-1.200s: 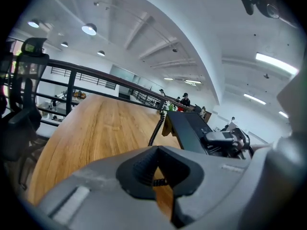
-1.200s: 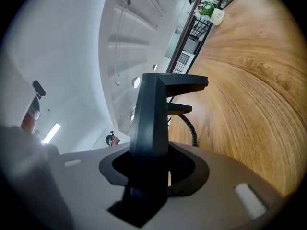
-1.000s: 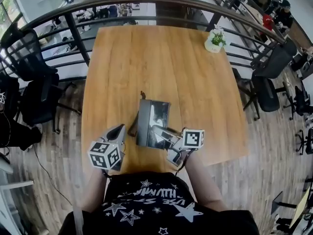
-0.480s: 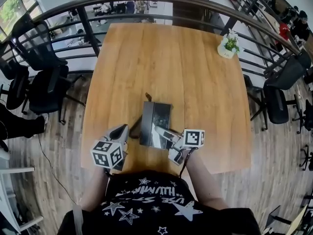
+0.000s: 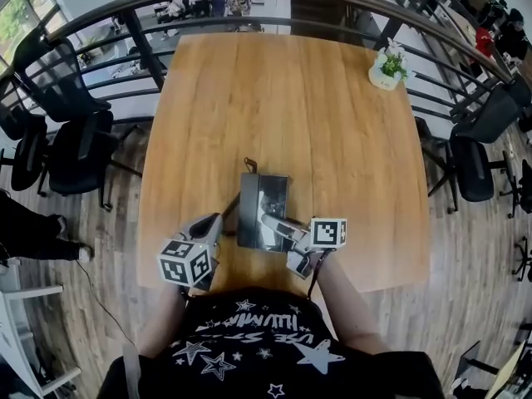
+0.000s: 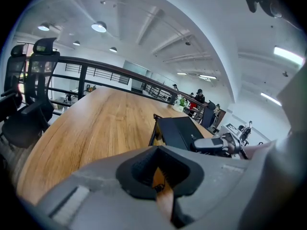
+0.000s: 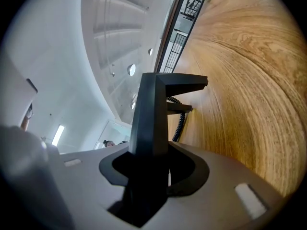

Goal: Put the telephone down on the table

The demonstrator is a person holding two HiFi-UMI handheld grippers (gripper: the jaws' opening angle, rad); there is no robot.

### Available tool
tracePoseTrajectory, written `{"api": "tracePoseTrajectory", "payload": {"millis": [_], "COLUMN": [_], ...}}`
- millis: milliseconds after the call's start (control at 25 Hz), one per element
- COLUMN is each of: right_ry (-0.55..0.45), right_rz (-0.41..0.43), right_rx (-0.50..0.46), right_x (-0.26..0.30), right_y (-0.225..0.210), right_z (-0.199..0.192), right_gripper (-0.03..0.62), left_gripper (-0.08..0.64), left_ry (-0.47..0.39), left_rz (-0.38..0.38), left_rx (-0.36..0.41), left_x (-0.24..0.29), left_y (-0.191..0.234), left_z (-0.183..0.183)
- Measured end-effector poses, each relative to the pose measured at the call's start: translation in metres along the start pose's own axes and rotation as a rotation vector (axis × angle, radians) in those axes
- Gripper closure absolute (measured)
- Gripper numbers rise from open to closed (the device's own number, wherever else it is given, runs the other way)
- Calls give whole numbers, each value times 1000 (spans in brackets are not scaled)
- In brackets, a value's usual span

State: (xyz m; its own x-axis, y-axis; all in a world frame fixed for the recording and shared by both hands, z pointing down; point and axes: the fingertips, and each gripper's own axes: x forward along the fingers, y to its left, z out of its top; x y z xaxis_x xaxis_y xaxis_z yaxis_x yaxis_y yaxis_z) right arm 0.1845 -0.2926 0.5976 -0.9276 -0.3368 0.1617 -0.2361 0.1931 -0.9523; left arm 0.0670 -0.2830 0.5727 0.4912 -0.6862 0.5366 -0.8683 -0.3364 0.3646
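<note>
The right gripper (image 5: 273,224) has its jaws clamped on the near edge of the black telephone (image 5: 261,199) at the tabletop's (image 5: 291,98) near side. The left gripper's (image 5: 213,221) jaws are together and empty, beside the coiled cord (image 5: 230,209).

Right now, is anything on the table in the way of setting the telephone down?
Nothing visible does. The table around the telephone, held in the right gripper, is bare wood; the potted plant stands at the far right corner and the left gripper hangs apart on its left.
</note>
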Motion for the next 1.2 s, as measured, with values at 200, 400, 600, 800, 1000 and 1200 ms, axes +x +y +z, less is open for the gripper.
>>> {"api": "tracePoseTrajectory", "payload": {"millis": [200, 400, 600, 800, 1000, 1200], "right_ry": [23, 31, 21, 6, 35, 57], "right_rz": [-3, -33, -64, -127, -207, -313], "right_rx": [-110, -160, -195, -224, -264, -313], "right_x": [0, 1, 4, -2, -4, -9], "right_y": [-1, -4, -3, -13, -15, -23], "right_z": [2, -3, -3, 0, 0, 4], "right_gripper": [430, 430, 430, 425, 410, 358], "left_gripper": [558, 558, 558, 558, 558, 558], "left_ry": [6, 1, 0, 1, -3, -12], "left_rz": [-1, -3, -5, -1, 0, -1], "left_rx": [1, 4, 2, 6, 8, 8], "left_x": [2, 1, -2, -4, -7, -12], "left_y": [-2, -2, -1, -3, -6, -5], "left_z": [0, 0, 2, 0, -2, -1]}}
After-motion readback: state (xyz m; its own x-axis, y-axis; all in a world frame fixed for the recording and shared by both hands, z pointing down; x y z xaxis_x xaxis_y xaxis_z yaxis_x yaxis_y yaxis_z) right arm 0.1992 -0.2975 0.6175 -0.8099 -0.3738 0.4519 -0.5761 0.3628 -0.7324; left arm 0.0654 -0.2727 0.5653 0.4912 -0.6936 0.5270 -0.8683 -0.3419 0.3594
